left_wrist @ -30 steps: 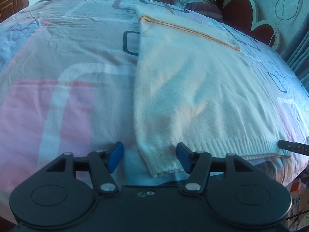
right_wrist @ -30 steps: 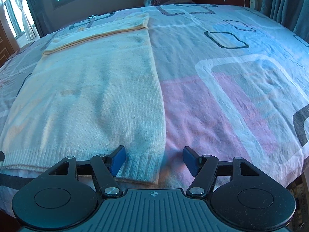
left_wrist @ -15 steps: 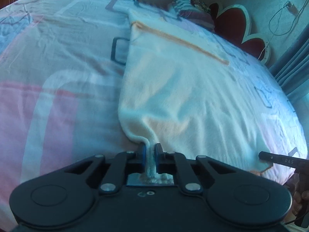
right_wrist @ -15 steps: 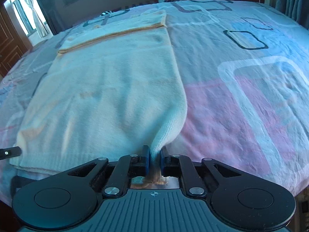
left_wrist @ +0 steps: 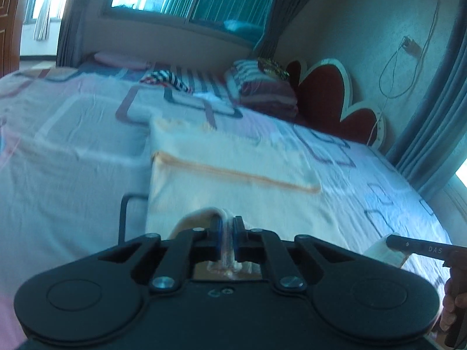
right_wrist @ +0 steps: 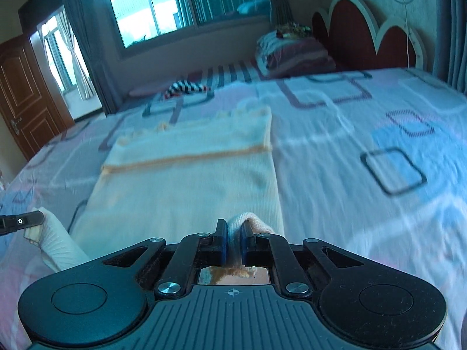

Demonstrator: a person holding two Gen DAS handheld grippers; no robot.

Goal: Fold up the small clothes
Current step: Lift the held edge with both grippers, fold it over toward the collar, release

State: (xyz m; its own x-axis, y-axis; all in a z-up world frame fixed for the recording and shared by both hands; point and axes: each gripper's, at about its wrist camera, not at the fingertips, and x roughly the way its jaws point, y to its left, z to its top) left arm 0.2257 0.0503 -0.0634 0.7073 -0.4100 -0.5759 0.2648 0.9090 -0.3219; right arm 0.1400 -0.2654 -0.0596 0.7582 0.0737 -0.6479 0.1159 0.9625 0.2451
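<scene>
Left wrist view: left gripper (left_wrist: 227,234) clamped on the near left corner of the cream sweater (left_wrist: 221,186), knit bunched between the blue pads and lifted clear of the bed (left_wrist: 73,145). Farther along the same hem, right gripper (left_wrist: 392,240) pinching the other near corner, also raised. Beyond, most of the sweater lying flat on the patterned bedspread, an orange-edged fold line running across its far part, so one earlier fold apparently in place already.

Right wrist view: tip of the left gripper (right_wrist: 27,221) at the far left, holding a ribbed flap of hem above the bed (right_wrist: 379,134). In the middle, cream sweater (right_wrist: 186,180) stretched away toward the striped pillows (right_wrist: 292,55), far end doubled over along the orange band. Nearest the lens, right gripper (right_wrist: 233,240) squeezed tight on its corner, cloth filling the narrow gap between the pads.

Judged progress: roughly midway. Hem gripped at both corners and raised, ready to be carried toward the far end. Remaining: laying the hem over the folded top, releasing, smoothing, perhaps one more fold to make a compact bundle. Main risk: uneven travel of the two corners, leaving a skewed edge.
</scene>
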